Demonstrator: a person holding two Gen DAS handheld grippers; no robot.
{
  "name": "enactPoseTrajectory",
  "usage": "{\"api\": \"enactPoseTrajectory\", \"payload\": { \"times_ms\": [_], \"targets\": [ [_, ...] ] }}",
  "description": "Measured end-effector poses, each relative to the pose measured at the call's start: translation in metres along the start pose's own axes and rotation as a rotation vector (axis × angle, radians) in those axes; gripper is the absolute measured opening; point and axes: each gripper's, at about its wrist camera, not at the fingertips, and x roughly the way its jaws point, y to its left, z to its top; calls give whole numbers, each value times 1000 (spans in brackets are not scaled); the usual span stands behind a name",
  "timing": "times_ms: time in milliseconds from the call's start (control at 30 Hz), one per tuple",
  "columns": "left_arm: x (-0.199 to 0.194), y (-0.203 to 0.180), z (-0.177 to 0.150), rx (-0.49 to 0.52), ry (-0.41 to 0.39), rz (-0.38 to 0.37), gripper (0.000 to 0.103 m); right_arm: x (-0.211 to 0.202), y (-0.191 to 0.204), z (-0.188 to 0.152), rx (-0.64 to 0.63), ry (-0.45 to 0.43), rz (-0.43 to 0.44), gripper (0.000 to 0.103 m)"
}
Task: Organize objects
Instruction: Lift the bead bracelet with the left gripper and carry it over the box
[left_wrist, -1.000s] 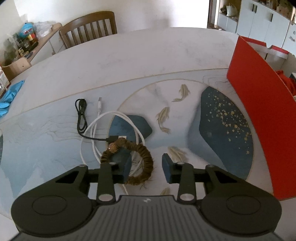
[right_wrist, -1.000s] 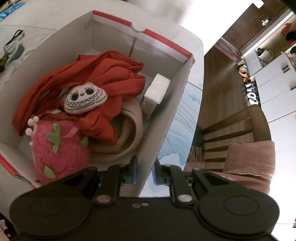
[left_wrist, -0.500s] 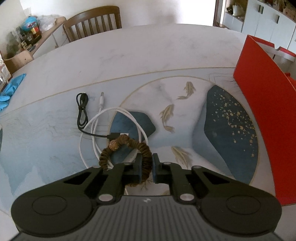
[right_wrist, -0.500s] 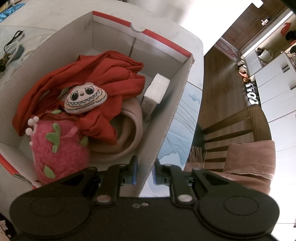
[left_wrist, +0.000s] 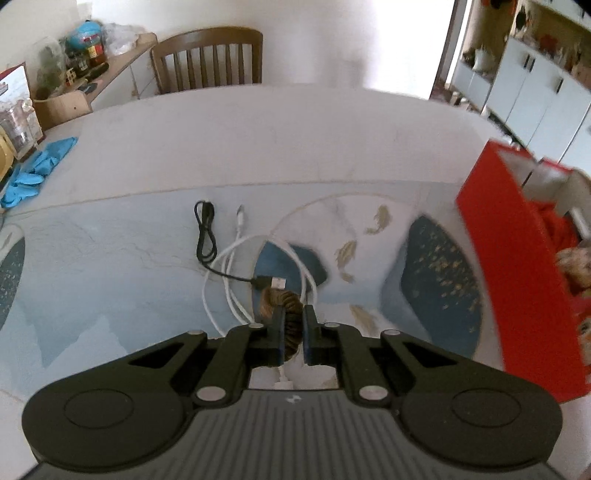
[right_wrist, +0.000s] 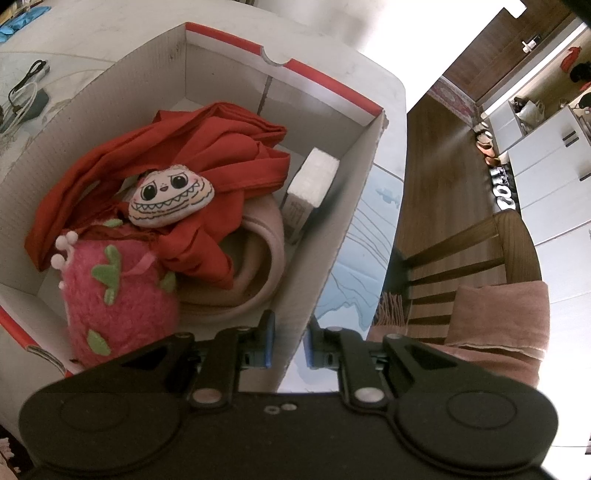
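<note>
A person's left claw (left_wrist: 293, 334) pinches a brown braided ring (left_wrist: 286, 314) between nearly shut jaws, which have just been closing onto it, the ring standing on edge above the near middle of the table (left_wrist: 258, 140), just over the painted blue patch. Just beyond it lie a looped white cable (left_wrist: 229, 280) and a black USB cable (left_wrist: 207, 236), both flat on the table and untouched, the black plug resting against the ring's far side. The red-sided cardboard box (left_wrist: 517, 280) stands at the table's right edge, to the right of the left claw and well apart from it, so the coming carry looks to be a sideways sweep rightward and over the box's tall near wall; the ring's flat plane runs roughly along the claw's fingers. The right claw (right_wrist: 288, 345) is much the nearer of the two to the box: its jaws, almost closed, straddle the box's corrugated wall (right_wrist: 325, 258) and appear to grip it, steadying the box. Inside lie a pink felt plush (right_wrist: 118, 295), a grinning toothy face charm (right_wrist: 171, 199), a red cloth (right_wrist: 207, 147), a beige roll (right_wrist: 255, 273) and a small white carton (right_wrist: 312, 177). Open space shows at the box's far corner. A wooden chair (left_wrist: 207, 59) stands at the table's far edge.
</note>
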Motion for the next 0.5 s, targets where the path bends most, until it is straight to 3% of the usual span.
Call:
{"api": "enactPoseTrajectory", "payload": {
  "times_ms": [200,500],
  "targets": [
    [-40,-11,16,2,-30,-106,7,0,-1,0,-1,0,-1,13],
    [-80,-64,41,117,-90,-241,7,-1,-3,0,5,-7,15,11]
  ]
}}
